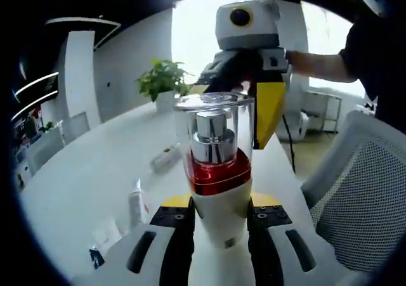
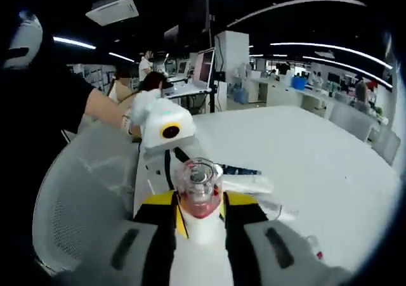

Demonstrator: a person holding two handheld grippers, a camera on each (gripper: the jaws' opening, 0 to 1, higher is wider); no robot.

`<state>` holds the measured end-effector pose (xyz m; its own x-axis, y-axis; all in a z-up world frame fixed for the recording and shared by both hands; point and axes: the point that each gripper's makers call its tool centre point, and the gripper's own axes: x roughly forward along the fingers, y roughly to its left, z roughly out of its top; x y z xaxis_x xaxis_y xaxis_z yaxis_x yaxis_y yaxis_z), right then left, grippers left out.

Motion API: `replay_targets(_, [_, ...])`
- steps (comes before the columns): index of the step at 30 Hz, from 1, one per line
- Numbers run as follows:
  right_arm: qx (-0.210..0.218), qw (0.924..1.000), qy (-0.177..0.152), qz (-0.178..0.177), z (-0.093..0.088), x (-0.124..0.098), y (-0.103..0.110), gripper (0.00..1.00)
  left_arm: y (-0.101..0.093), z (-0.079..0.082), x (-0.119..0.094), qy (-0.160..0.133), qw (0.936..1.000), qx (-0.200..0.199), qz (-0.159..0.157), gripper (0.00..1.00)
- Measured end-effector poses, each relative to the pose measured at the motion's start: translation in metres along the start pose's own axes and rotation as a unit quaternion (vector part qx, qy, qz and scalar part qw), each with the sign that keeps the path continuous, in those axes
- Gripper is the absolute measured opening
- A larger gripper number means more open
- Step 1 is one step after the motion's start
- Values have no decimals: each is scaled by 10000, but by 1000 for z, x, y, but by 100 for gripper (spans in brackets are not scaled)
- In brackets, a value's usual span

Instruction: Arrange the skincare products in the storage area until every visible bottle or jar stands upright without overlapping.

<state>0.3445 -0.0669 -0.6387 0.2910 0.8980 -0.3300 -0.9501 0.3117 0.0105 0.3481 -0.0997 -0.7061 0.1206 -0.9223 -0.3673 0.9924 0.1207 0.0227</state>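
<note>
A white pump bottle [image 1: 219,207] with a red collar, a silver pump and a clear cap stands between my left gripper's [image 1: 219,217] jaws, which are shut on its body. Just beyond its cap, the right gripper [image 1: 248,86] faces me, its yellow jaw beside the cap. In the right gripper view, a bottle [image 2: 202,205] of the same look sits between my right gripper's [image 2: 202,217] jaws, held at its white body. The left gripper [image 2: 172,153] faces it from close behind. I cannot tell whether this is the same bottle.
A white table [image 1: 89,178] carries lying tubes [image 1: 136,203] [image 2: 247,183], a small packet [image 1: 104,235] and a potted plant [image 1: 163,78]. A grey mesh chair [image 1: 361,191] [image 2: 82,191] stands beside the table. A person's arm [image 1: 317,64] holds the right gripper.
</note>
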Motion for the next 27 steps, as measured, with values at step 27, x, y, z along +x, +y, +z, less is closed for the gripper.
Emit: replay_targets(27, [38, 9927, -649, -1017, 6, 5, -13, 29, 10, -11, 2, 326, 9977, -500, -332, 38])
